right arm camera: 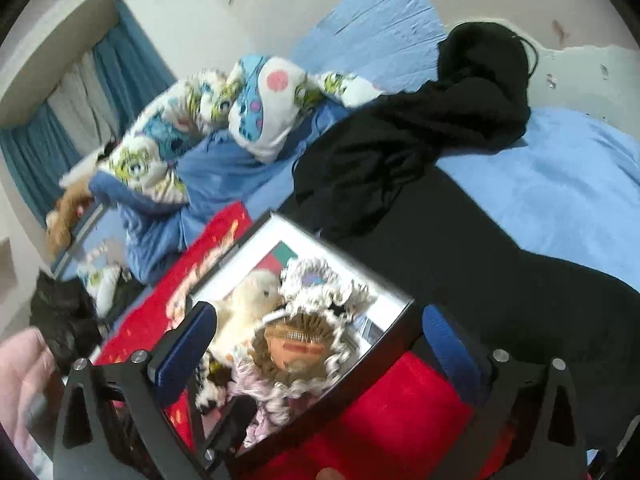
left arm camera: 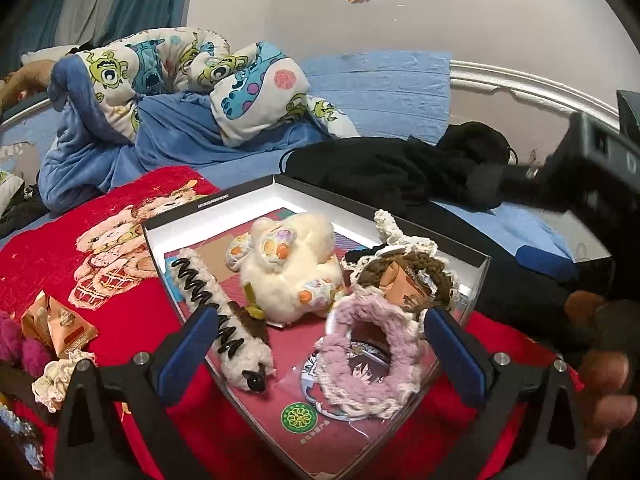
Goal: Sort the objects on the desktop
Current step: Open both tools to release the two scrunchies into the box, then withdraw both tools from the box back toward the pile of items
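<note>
I see a red plush blanket printed with bears [left arm camera: 60, 264] spread over the bed, and on it a shallow black-rimmed cardboard box with a white inner wall [left arm camera: 240, 200], which already holds most of the sorted things. Largest inside is a cream fluffy plush toy with printed paws [left arm camera: 296, 264] at the far middle; left of it lies a long beige furry hair clip with black wavy teeth [left arm camera: 224, 312], its long axis running from far left to near right. At the near right of the box sits a pink crocheted scrunchie [left arm camera: 376, 360], and beyond it a brown-haired doll head trimmed in cream lace [left arm camera: 404, 276]. Still outside, on the blanket to the near left, lie a small orange foil snack packet [left arm camera: 56, 324] and a cream lace scrunchie [left arm camera: 56, 376]. My left gripper [left arm camera: 320, 356] hangs released and empty over the near corner of the box, so the leftover items lie to its left and close by; I judge this arm the nearer one for them. My right gripper [right arm camera: 320, 352] also stands released and empty, hovering over the box's right side, with the doll head between its fingers but not touching them. The right view is blurred and does not show the leftover items at all; only the left view does.
</note>
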